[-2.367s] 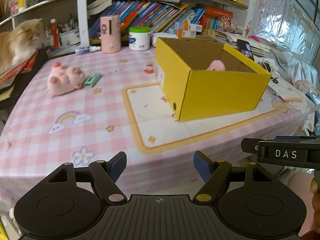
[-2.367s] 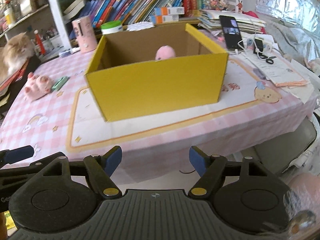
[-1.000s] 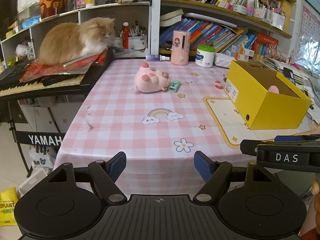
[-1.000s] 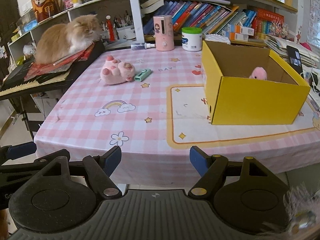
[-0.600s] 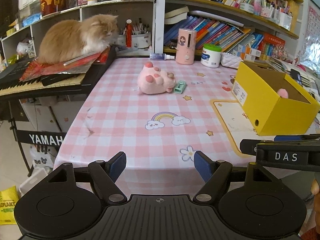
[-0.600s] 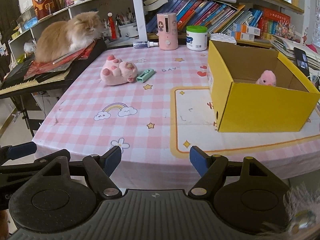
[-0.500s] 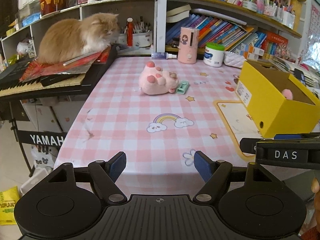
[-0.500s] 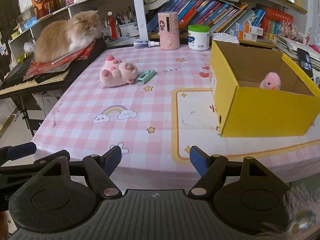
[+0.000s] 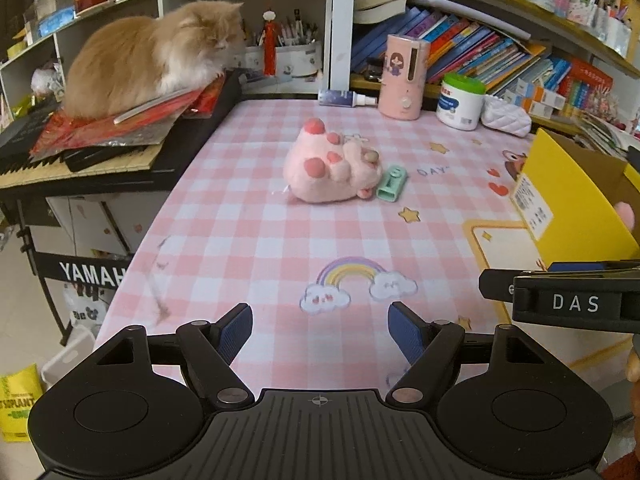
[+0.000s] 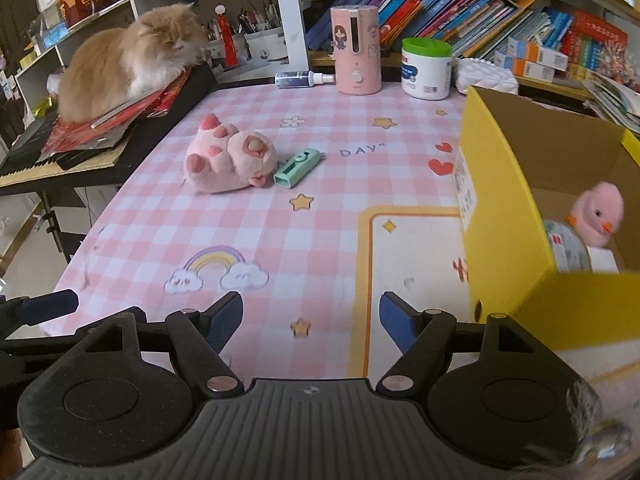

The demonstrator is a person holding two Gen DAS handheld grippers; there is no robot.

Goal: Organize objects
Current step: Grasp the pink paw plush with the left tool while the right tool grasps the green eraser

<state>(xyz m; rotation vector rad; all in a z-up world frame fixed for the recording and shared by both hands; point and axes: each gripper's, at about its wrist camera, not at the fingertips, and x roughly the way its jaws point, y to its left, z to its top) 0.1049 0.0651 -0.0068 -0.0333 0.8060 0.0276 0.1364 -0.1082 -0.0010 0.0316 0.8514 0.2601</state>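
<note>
Nearest the cameras, the left gripper (image 9: 320, 330) and the right gripper (image 10: 311, 317) both stood released with nothing between their jaws. Both had swung away from the yellow box (image 10: 504, 220), which now sat at the right edge, toward the pink plush paw (image 9: 332, 174) and the green clip (image 9: 392, 184) touching it farther up the checked tablecloth (image 9: 248, 240). That suggested a fresh pickup was beginning. Earlier the box filled both views; the cat (image 9: 152, 56) had kept its place.

A pink-and-white checked tablecloth (image 9: 248, 240) covers the table; far behind stand crowded white bookshelves (image 9: 340, 20), a black keyboard (image 9: 100, 152) at left.
</note>
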